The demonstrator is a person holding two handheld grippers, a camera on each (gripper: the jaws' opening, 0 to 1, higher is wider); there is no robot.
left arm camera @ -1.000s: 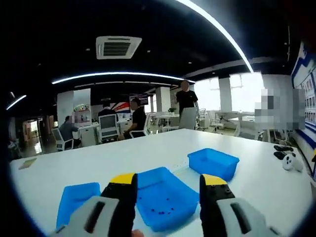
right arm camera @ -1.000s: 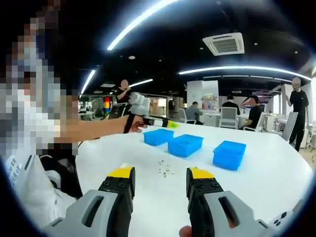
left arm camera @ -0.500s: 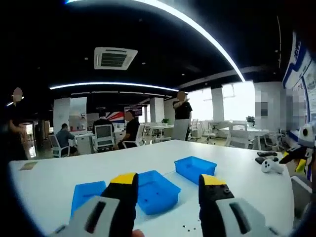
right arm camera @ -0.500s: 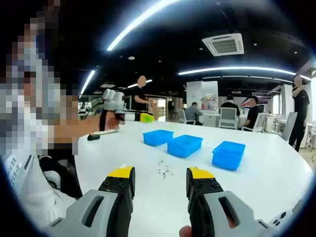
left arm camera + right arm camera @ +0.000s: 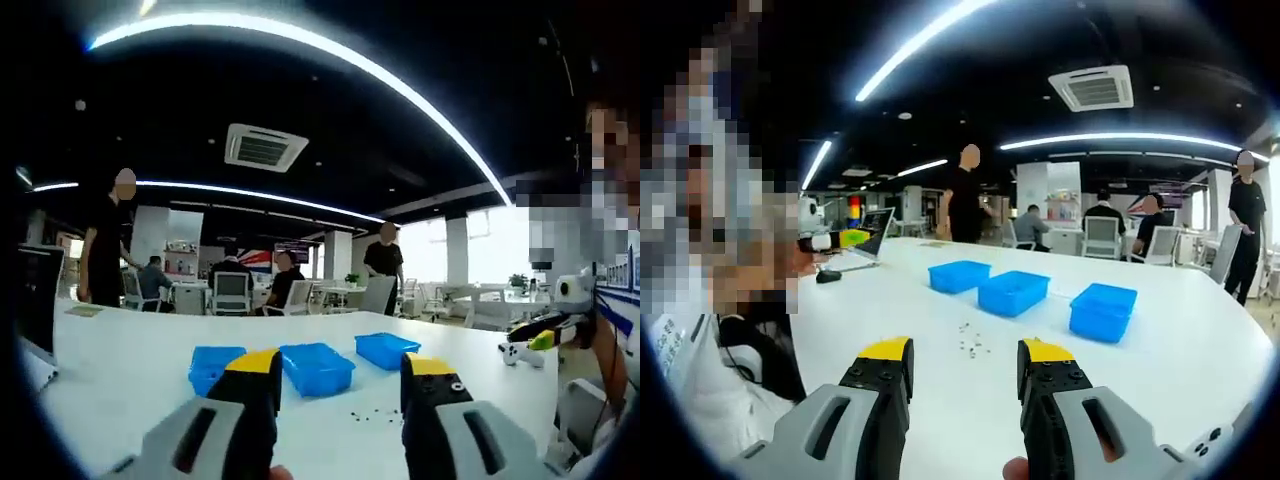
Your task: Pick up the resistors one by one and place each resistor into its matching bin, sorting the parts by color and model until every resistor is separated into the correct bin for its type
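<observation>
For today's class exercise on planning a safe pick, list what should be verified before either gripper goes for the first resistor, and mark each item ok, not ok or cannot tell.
1. Small dark resistors lie loose on the white table, apart from the bins: ok.
2. Three blue plastic bins stand in a row beyond them, open side up: ok.
3. Right gripper has its jaws apart with nothing between them: ok.
4. Left gripper has its jaws apart with nothing between them: ok.
5. Colour and model of each resistor readable: cannot tell, too small.
6. Which bin matches which type: cannot tell, no labels visible.
</observation>
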